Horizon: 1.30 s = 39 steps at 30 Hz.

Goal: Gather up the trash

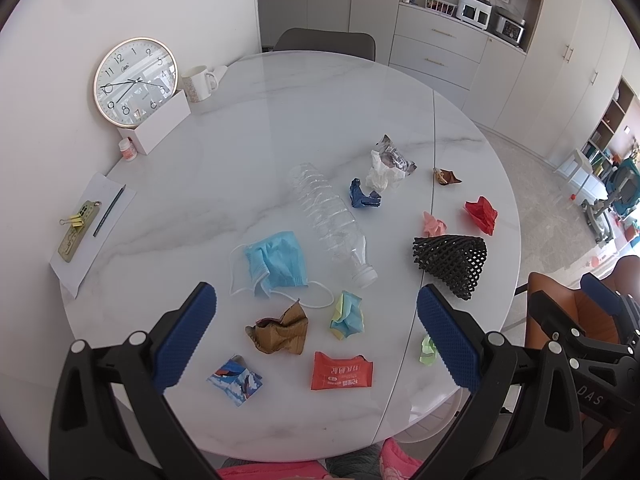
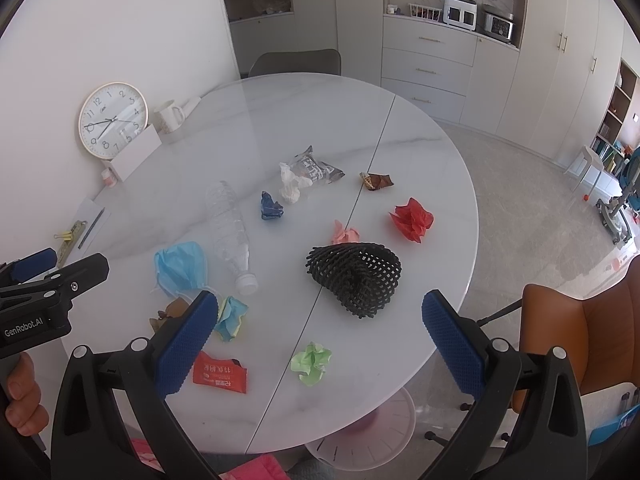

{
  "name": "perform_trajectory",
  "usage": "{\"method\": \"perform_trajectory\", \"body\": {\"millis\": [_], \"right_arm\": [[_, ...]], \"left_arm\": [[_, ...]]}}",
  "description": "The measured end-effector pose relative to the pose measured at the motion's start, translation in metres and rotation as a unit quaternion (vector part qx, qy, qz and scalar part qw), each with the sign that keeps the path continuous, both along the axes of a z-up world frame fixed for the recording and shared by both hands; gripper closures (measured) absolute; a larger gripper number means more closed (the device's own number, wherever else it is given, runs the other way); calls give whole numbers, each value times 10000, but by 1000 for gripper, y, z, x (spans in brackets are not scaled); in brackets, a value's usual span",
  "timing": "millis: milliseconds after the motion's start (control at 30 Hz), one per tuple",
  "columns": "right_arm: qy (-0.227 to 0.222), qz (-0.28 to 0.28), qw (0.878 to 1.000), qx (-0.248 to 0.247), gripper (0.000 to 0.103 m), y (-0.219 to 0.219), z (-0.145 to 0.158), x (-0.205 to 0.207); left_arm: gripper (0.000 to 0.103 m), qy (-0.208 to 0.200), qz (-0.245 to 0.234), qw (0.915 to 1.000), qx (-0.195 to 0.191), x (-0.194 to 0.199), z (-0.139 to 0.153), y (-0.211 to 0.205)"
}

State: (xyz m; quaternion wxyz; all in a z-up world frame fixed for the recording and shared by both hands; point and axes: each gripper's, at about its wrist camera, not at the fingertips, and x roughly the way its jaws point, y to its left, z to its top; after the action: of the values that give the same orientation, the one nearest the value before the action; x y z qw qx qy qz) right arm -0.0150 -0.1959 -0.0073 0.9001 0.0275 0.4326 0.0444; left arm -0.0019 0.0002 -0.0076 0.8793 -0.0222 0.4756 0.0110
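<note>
jaws: both grippers wide, holding nothing | left gripper above brown wrapper | right gripper above green paper

A clock is propped behind a white box, with a mug set just beside it.

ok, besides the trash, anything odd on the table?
Yes: the round gold-rimmed wall clock stands on the white marble table, propped on the wall behind a white box. The clear plastic bottle lies crushed on its side.
</note>
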Motion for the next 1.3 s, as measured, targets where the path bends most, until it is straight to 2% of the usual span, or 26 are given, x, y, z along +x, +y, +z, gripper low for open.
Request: {"method": "perform_trajectory", "body": {"millis": [167, 267, 333, 400, 433, 500, 567, 633, 700, 733, 900, 967, 1067, 1133, 1233, 1300], "right_arm": [[-113, -12, 9999, 15, 2, 1, -2, -4], [-196, 50, 9997, 111, 2, 3, -9, -9], [-231, 95, 9994, 231, 2, 3, -15, -12], [-298, 130, 9988, 358, 2, 3, -20, -14], [-299, 143, 9987, 399, 2, 2, -25, -16], [-209, 219, 9986, 434, 2, 2, -32, -17], [17, 455, 9979, 463, 2, 6, -45, -19], [111, 667, 9969, 400, 2, 10, -54, -21], [200, 832, 9960, 240, 2, 16, -64, -24], [292, 944, 9950, 163, 2, 20, -72, -26], [845, 1023, 9907, 299, 2, 30, -101, -30], [930, 932, 9908, 320, 2, 31, -105, -32], [989, 701, 9923, 259, 2, 37, -110, -35], [1071, 478, 9926, 313, 2, 41, -113, -37], [1212, 251, 9914, 420, 2, 49, -121, -39], [1284, 58, 9910, 377, 2, 57, -126, -40]], "left_arm": [[6, -84, -120, 9999, -31, -2, 3, 2], [6, -234, -378, 9987, -228, -12, 3, 11], [6, -367, -518, 9980, -35, -14, -3, 20], [6, -394, -498, 9975, 315, -18, -10, 30], [6, -536, -410, 9970, 391, -22, -16, 37], [6, -390, -325, 9982, 316, -26, -32, 54], [6, -243, -334, 9991, -38, -32, -51, 67], [7, -115, -385, 9990, -199, -42, -72, 74], [7, 12, -656, 9977, -174, -48, -92, 76], [7, 136, -774, 9969, -32, -50, -102, 77], [10, 550, -1340, 9893, 170, -50, -143, 81], [18, 758, -1474, 9860, 164, -44, -159, 86], [20, 931, -1703, 9808, 182, -33, -180, 92], [20, 1118, -2001, 9730, 273, -32, -190, 95], [20, 1213, -2507, 9601, 247, -33, -199, 93], [20, 1258, -2821, 9504, 376, -35, -203, 92]]}}
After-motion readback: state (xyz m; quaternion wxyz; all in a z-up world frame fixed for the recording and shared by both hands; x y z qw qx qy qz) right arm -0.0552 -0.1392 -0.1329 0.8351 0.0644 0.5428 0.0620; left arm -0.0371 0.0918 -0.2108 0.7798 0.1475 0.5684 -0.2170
